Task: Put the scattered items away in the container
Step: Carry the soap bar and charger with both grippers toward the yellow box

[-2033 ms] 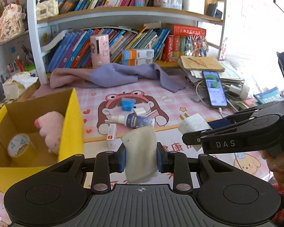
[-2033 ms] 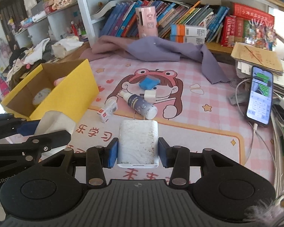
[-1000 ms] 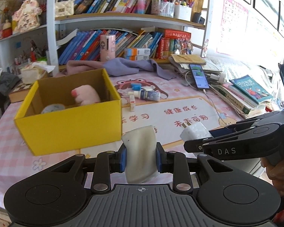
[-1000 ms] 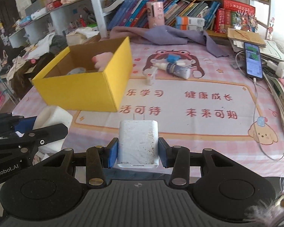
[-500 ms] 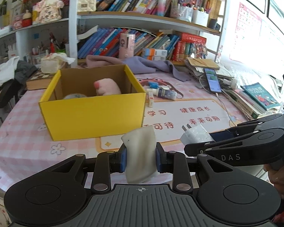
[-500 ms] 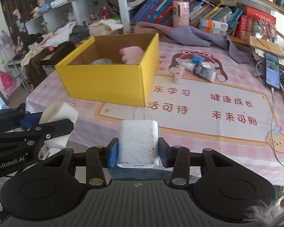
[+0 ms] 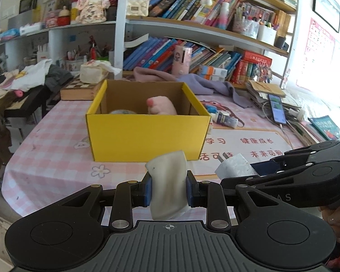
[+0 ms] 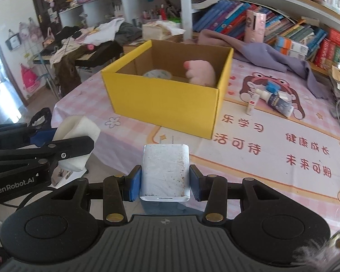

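My left gripper (image 7: 168, 190) is shut on a soft white block (image 7: 167, 185) that bows between the blue pads. My right gripper (image 8: 165, 184) is shut on a white plug charger (image 8: 165, 172), prongs pointing forward. Both hover off the near edge of the pink table, in front of the yellow cardboard box (image 7: 147, 136) (image 8: 167, 99). Inside the box lie a pink plush toy (image 8: 200, 72) and a roll of tape (image 8: 157, 74). In the left wrist view the right gripper (image 7: 233, 170) shows at the right with the charger (image 7: 234, 166); in the right wrist view the left gripper (image 8: 77, 136) shows at the left.
On the cartoon mat beyond the box lie a spray bottle (image 8: 278, 104), a small white tube (image 8: 251, 105) and a blue item (image 8: 271, 87). A purple cloth (image 8: 260, 54), a phone (image 7: 277, 108) on a cable, stacked books and a crowded bookshelf ring the table.
Both grippers have drawn back and swung left with their loads, so the yellow box now sits straight ahead and smaller than before. Neither grip has changed.
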The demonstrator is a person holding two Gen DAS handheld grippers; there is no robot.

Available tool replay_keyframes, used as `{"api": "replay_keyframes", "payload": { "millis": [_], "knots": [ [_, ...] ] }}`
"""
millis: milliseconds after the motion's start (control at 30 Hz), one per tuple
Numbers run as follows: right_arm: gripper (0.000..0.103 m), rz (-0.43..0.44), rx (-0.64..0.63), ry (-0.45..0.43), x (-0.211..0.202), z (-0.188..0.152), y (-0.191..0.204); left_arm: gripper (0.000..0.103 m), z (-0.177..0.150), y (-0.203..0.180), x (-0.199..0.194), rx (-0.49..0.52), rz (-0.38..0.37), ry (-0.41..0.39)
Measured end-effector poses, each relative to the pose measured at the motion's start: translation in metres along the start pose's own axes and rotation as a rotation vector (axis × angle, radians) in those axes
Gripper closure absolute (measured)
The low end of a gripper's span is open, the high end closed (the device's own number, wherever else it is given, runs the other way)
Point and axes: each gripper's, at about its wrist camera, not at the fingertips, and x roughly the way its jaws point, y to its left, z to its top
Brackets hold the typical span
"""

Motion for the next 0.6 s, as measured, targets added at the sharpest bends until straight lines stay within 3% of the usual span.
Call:
{"api": "replay_keyframes", "payload": {
  "millis": [233, 400, 600],
  "knots": [
    [0.062, 0.006, -0.006, 0.011, 0.007, 0.004, 0.000, 0.076, 0.001, 0.004, 0.006, -0.018, 0.001, 0.011],
    [0.062, 0.001, -0.017, -0.037, 0.009, 0.014, -0.005, 0.076, 0.010, 0.010, 0.006, -0.026, 0.018, -0.024],
    [0.062, 0.003, -0.058, -0.119, 0.014, 0.046, -0.011, 0.076, 0.042, 0.021, 0.011, -0.018, 0.043, -0.095]
  ]
}}
